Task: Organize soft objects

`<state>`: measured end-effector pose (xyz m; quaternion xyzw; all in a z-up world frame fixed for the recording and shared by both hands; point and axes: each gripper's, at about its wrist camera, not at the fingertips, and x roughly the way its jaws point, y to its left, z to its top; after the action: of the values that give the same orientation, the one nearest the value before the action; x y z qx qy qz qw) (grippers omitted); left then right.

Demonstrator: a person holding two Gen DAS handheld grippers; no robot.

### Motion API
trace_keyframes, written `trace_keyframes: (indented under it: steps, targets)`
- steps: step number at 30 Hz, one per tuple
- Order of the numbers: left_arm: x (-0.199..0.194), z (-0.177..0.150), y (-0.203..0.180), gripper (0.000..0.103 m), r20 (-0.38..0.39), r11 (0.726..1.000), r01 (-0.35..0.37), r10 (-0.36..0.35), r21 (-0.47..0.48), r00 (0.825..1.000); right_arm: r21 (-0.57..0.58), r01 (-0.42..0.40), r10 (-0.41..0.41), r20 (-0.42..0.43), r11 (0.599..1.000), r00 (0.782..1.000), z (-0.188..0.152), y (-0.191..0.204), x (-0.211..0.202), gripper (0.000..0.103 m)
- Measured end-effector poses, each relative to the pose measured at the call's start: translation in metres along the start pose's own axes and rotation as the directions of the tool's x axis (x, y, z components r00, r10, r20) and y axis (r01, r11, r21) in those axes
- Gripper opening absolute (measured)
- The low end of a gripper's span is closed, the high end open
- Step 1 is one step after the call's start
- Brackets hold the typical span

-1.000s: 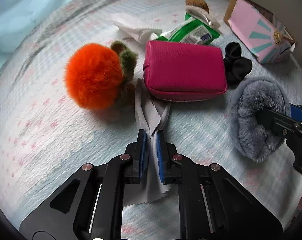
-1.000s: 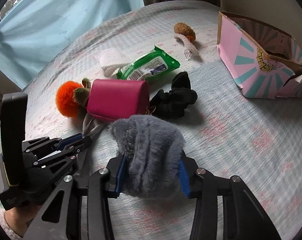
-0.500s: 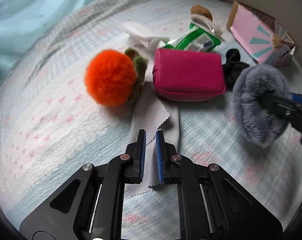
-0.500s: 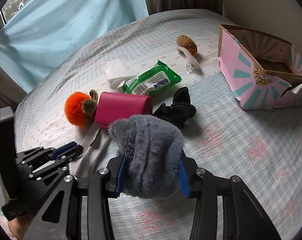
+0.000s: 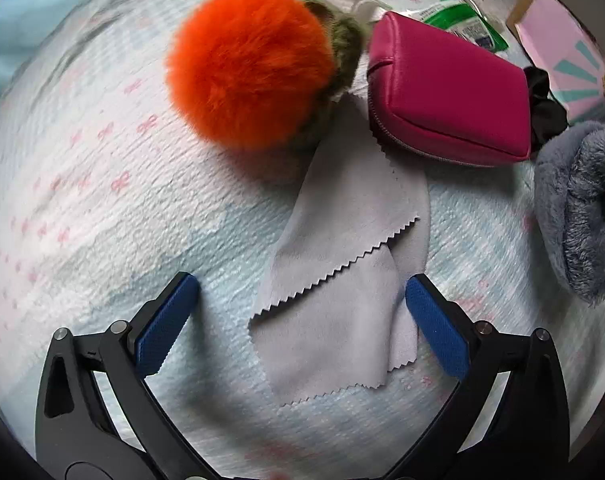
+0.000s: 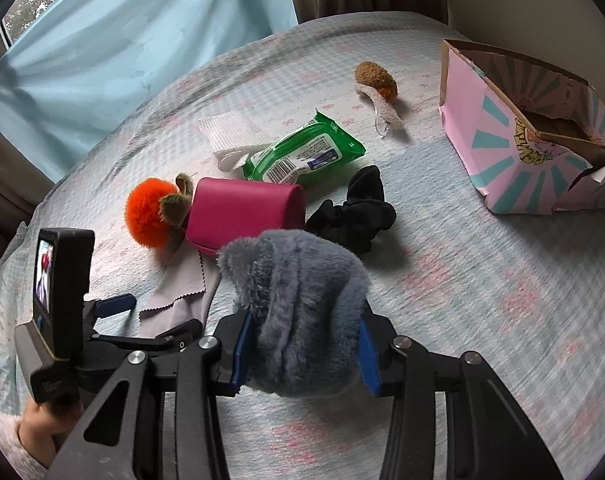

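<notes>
Ahead of the left gripper (image 5: pixel 302 312), orange pompom (image 5: pixel 250 68) and magenta pouch (image 5: pixel 450 92) block passage; bare bedspread (image 5: pixel 82 184) lies leftward.

My left camera looks down along my left claw (image 5: pixel 300 312), close over the bed (image 5: pixel 82 184), facing the pouch (image 5: pixel 450 92) just ahead. My right camera sits higher and farther back, looking past my right claw (image 6: pixel 300 354) across the bed toward the curtain (image 6: pixel 142 48) beyond the pouch (image 6: pixel 246 210). Both views share the pouch, the pompom (image 5: pixel 250 64) at its left, the cloth (image 5: pixel 342 280) on its near side, and the wipes (image 6: pixel 302 154) behind it. The right view also catches my left claw (image 6: pixel 142 312), near-left of the pouch.
</notes>
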<state>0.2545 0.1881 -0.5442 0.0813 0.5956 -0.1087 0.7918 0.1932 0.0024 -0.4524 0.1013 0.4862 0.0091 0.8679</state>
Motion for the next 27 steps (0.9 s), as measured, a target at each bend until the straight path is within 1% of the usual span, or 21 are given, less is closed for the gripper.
trace_keyframes:
  steps: [1, 4, 5, 7, 9, 11, 14, 16, 18, 19, 20, 22, 23, 26, 27]
  targets:
    - [0.001, 0.002, 0.000, 0.103, -0.006, 1.000, 0.002, -0.002, 0.002, 1.000, 0.000, -0.002, 0.002, -0.002, 1.000, 1.000, 0.000, 0.000, 0.000, 0.041]
    - [0.000, -0.001, 0.003, 0.103, 0.034, 1.000, 0.025, -0.025, -0.003, 0.999, 0.005, -0.006, 0.006, -0.006, 1.000, 1.000, 0.001, 0.000, 0.000, 0.041]
    - [0.001, -0.002, 0.003, 0.103, 0.041, 1.000, 0.019, -0.019, -0.006, 0.999, 0.007, -0.007, 0.007, -0.005, 1.000, 1.000, 0.002, 0.000, 0.000, 0.041]
    - [-0.004, -0.002, 0.002, 0.103, 0.029, 1.000, -0.004, 0.003, 0.011, 1.000, 0.011, -0.010, 0.010, -0.001, 1.000, 1.000, 0.003, 0.000, -0.001, 0.041]
    - [-0.020, -0.005, 0.003, 0.103, 0.094, 1.000, -0.009, 0.009, -0.002, 0.996, 0.009, -0.010, 0.010, 0.003, 1.000, 1.000, 0.004, 0.002, -0.003, 0.041]
    - [-0.039, -0.004, 0.008, 0.103, 0.174, 1.000, -0.015, 0.019, -0.025, 0.985, 0.003, -0.010, 0.010, 0.006, 1.000, 1.000, 0.005, 0.003, -0.005, 0.041]
    - [-0.055, 0.004, 0.008, 0.103, 0.263, 0.997, -0.072, 0.073, -0.013, 0.962, -0.004, -0.009, 0.009, 0.014, 1.000, 1.000, 0.006, 0.004, -0.007, 0.041]
    - [-0.057, 0.016, 0.008, 0.103, 0.294, 0.997, -0.079, 0.073, 0.008, 0.953, -0.002, -0.007, 0.007, 0.018, 1.000, 1.000, 0.007, 0.003, -0.006, 0.041]
    - [-0.055, 0.029, 0.005, 0.103, 0.319, 0.994, -0.102, 0.088, 0.028, 0.944, 0.004, -0.008, 0.008, 0.016, 1.000, 1.000, 0.007, 0.002, -0.004, 0.041]
    - [-0.052, 0.034, 0.004, 0.103, 0.318, 0.993, -0.108, 0.091, 0.037, 0.944, 0.005, -0.008, 0.008, 0.016, 1.000, 1.000, 0.007, 0.003, -0.004, 0.041]
    - [-0.047, 0.040, 0.005, 0.103, 0.305, 0.994, -0.103, 0.084, 0.047, 0.949, 0.005, -0.008, 0.008, 0.017, 1.000, 1.000, 0.006, 0.002, -0.004, 0.041]
    - [-0.040, 0.051, 0.009, 0.103, 0.298, 0.997, -0.072, 0.057, 0.040, 0.953, 0.002, -0.009, 0.009, 0.013, 1.000, 1.000, 0.004, 0.002, -0.002, 0.041]
    - [-0.035, 0.055, 0.015, 0.103, 0.296, 0.999, -0.042, 0.033, 0.025, 0.955, 0.001, -0.010, 0.010, 0.010, 1.000, 1.000, 0.003, 0.002, -0.001, 0.041]
    - [-0.027, 0.066, 0.027, 0.102, 0.307, 0.999, 0.026, -0.015, -0.032, 0.952, -0.003, -0.011, 0.011, 0.000, 1.000, 1.000, 0.001, 0.001, 0.003, 0.041]
    - [-0.024, 0.068, 0.030, 0.100, 0.305, 0.998, 0.044, -0.028, -0.048, 0.952, -0.008, -0.010, 0.010, -0.003, 1.000, 1.000, 0.000, 0.000, 0.005, 0.041]
